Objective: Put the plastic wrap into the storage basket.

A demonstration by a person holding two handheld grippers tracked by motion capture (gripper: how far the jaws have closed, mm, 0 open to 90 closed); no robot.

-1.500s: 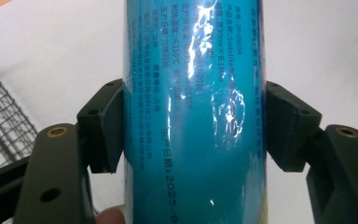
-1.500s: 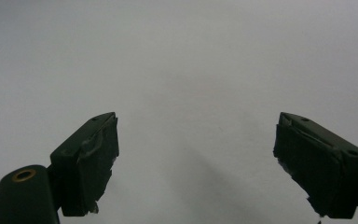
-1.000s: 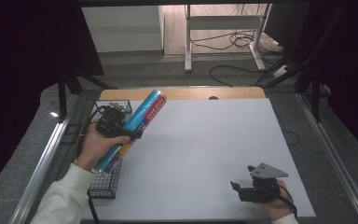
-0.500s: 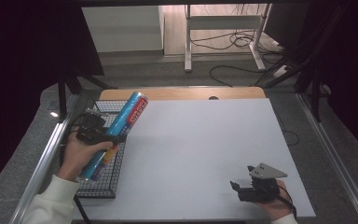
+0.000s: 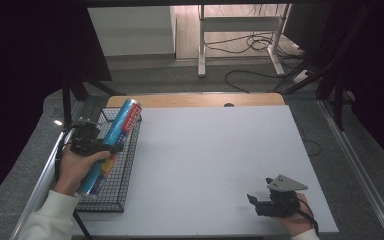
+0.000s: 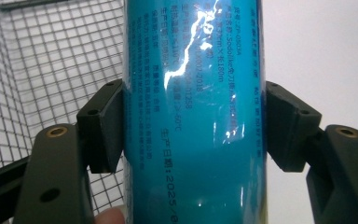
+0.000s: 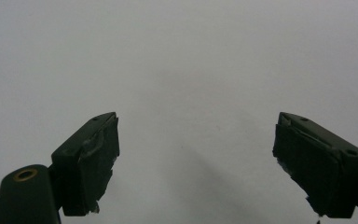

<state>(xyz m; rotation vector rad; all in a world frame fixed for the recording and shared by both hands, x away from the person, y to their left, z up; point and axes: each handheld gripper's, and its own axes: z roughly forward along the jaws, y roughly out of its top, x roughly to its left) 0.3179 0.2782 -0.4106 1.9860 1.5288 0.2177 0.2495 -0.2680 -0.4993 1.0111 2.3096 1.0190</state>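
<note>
Over the wire basket (image 5: 111, 192) at the surface's left edge, your left claw (image 5: 111, 148) is clamped across the blue tube (image 5: 115, 136), its long axis along the basket, while your right claw (image 5: 252, 201) rests apart, far off.

1. The high view looks forward and down from above the person's side onto the white table (image 5: 215, 165), taking in its whole top, the floor beyond and both forearms entering from the bottom edge.
2. The left gripper view rides on the left gripper (image 6: 193, 126) and looks along its jaws at very close range; the blue tube (image 6: 193, 93) between them crosses the middle of the frame, with the wire basket (image 6: 51, 60) behind on the left and the white table on the right.
3. The right gripper view rides on the right gripper (image 7: 196, 144), facing the bare tabletop (image 7: 182, 56) from close by.
4. The high view shares the tube (image 5: 111, 146), the basket (image 5: 122, 170) and the left gripper (image 5: 92, 145) with the left gripper view, and the table surface near the right gripper (image 5: 275, 202) with the right gripper view.
</note>
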